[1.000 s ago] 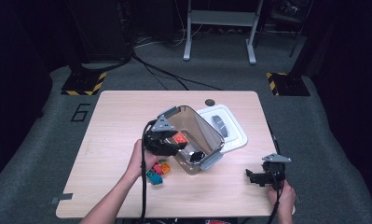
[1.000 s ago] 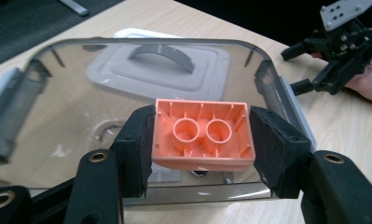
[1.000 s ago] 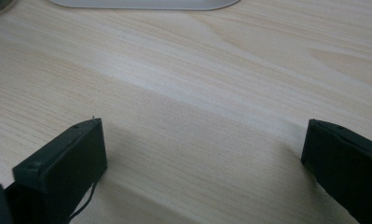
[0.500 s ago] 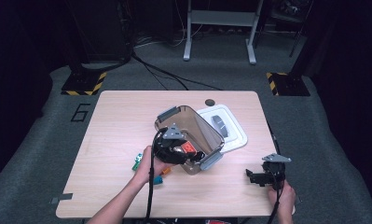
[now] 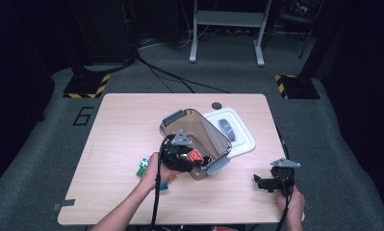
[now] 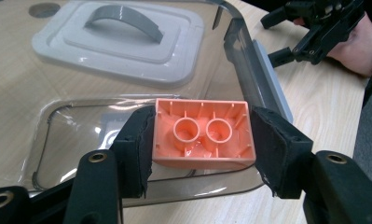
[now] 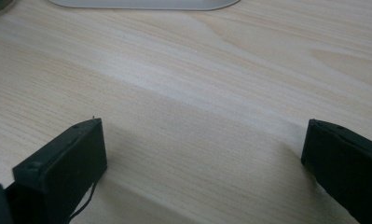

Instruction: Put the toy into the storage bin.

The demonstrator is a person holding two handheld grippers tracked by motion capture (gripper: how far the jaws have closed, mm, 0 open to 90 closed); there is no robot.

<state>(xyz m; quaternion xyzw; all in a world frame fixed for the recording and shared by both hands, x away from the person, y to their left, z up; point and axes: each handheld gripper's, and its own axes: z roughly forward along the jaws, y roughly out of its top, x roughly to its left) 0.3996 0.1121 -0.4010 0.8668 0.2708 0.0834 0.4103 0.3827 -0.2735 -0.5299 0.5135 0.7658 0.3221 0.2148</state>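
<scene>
Over the transparent box [image 6: 127,121]: left gripper [image 6: 202,140] clamped on orange brick [image 6: 203,133]; beside the box, right gripper [image 7: 202,154], jaws wide apart

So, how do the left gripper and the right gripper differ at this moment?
The left gripper is shut on an orange brick, while the right gripper stands open with nothing between its jaws. The left gripper is at the mouth of the clear container, which lies tilted on its side; the right gripper sits apart near the table's right edge. Both have black jaws and a trailing cable.
</scene>
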